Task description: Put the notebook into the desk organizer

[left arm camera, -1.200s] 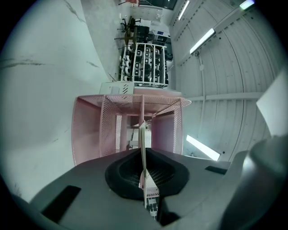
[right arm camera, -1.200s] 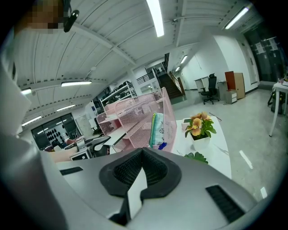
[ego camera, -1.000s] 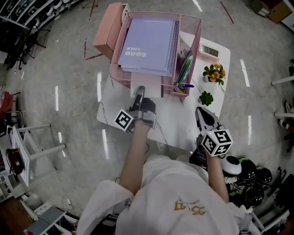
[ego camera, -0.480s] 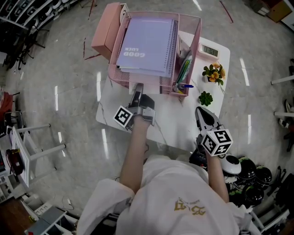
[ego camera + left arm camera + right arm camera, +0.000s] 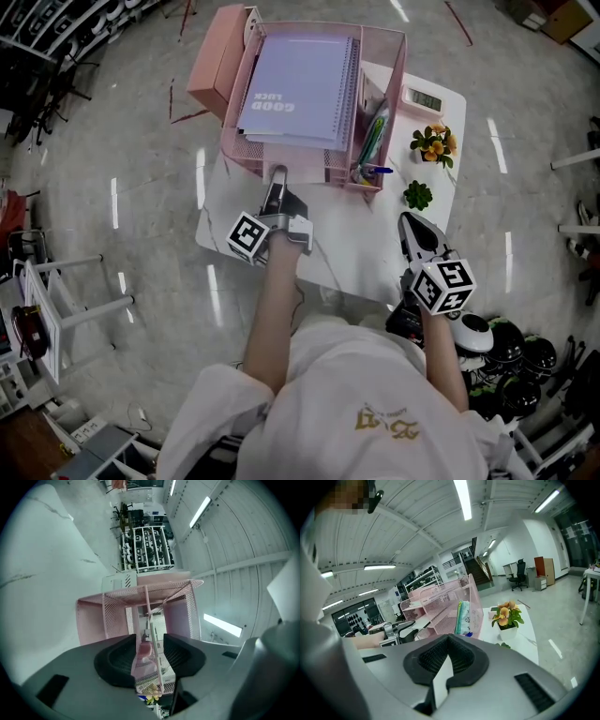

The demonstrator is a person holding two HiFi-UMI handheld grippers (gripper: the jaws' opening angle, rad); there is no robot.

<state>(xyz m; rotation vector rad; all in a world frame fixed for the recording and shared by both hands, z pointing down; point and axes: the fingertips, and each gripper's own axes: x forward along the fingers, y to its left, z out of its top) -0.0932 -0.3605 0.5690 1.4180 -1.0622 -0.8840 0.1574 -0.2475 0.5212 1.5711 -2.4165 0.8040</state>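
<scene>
Head view: left gripper (image 5: 277, 180) has its jaws opening at the front rim of the pink organizer (image 5: 395, 84), pinching nothing; right gripper (image 5: 411, 225) is clenched, empty.
Lilac spiral notebook (image 5: 298, 89) lies flat in the top tray; likely light, bendy, smooth, and best pinched at a cover edge.

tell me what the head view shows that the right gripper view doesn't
Head view only: the purple notebook lying flat in the pink organizer's top tray. Right gripper view only: ceiling lights, a staircase, an office chair. Both: the organizer, the potted flowers and the white table.
</scene>
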